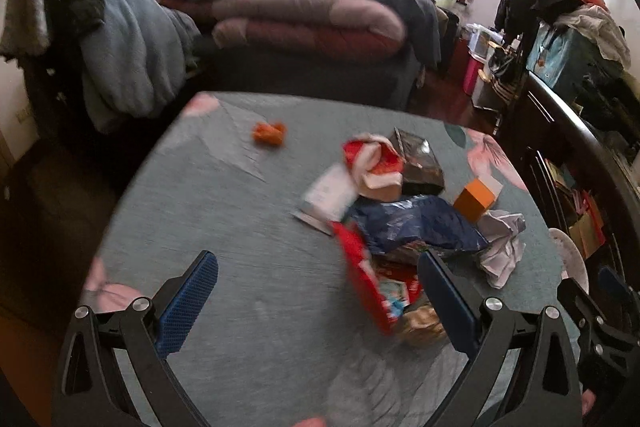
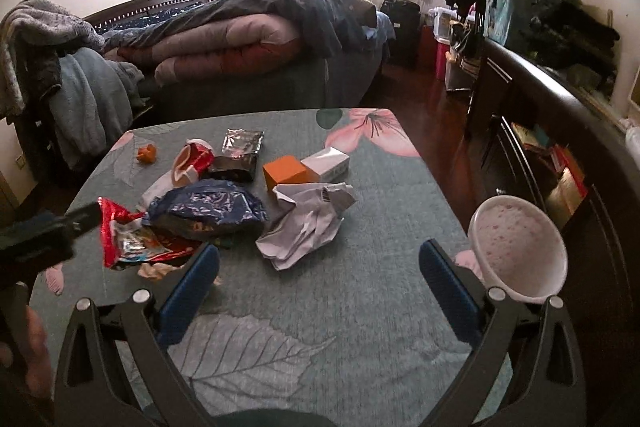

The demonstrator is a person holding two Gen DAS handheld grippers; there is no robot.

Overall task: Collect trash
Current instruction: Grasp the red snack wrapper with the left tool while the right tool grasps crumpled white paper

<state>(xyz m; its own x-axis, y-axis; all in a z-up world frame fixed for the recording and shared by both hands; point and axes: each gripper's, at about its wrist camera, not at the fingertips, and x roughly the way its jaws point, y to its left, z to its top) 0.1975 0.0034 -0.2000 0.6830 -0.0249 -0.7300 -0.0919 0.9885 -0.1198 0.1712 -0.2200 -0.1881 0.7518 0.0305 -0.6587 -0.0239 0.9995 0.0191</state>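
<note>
Two hand-held grippers hang over a desk (image 2: 360, 307) covered by a grey-green floral cloth, both with jaws spread wide and nothing between them. The left hand-held gripper (image 1: 318, 267) sits low at the near-left part of the desk, its right finger just beside — perhaps touching — a red snack wrapper (image 1: 362, 283); blur in the left wrist view prevents a firmer reading. The right hand-held gripper (image 2: 320, 259) hovers above bare cloth near the front edge, apart from every item.

Trash lies heaped around the middle of the desk: the red snack wrapper at the near-left of the heap, a dark blue crinkled bag (image 2: 208, 209) partly over it, crumpled white paper (image 2: 308, 223) to the right, an orange box (image 2: 286, 171) and a white box (image 2: 326, 163) side by side behind it, a dark foil packet (image 2: 240, 153) and a red-and-white wrapper (image 2: 192, 163) further back, and a small orange scrap (image 2: 146, 153) alone toward the far-left corner.

A pale, speckled bin (image 2: 520, 251) stands off the right edge of the desk, near the front-right corner; its visible interior looks empty.

Judged progress — collection has barely begun or not begun: no item is held, none is seen in the bin, and the whole heap remains to be moved.
</note>
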